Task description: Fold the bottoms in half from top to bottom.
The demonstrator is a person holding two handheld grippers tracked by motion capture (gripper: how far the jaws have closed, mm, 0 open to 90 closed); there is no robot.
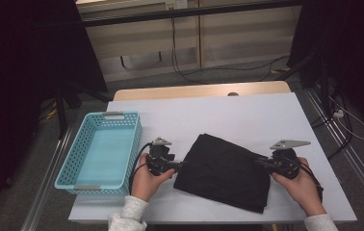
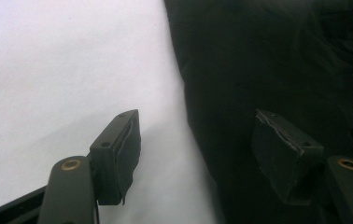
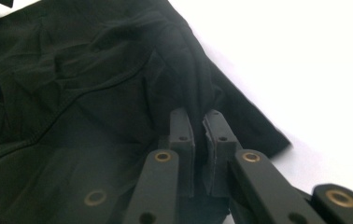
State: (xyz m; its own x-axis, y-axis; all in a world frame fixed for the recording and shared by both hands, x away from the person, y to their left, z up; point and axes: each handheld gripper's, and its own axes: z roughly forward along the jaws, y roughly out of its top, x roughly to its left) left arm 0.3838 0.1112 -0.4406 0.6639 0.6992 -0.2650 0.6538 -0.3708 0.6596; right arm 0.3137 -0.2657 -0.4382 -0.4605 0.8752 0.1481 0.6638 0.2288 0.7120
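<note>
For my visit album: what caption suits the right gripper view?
The right gripper pinches a raised fold of black cloth between its shut jaws on a white table.

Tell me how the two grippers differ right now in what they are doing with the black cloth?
The right gripper has its fingers shut on a pinched fold of the black cloth; the left gripper is open, holding nothing. The right one sits at the cloth's right edge; the left straddles its left edge, one finger over the white table, one over fabric. Each is held in one hand, low over the table.
</note>
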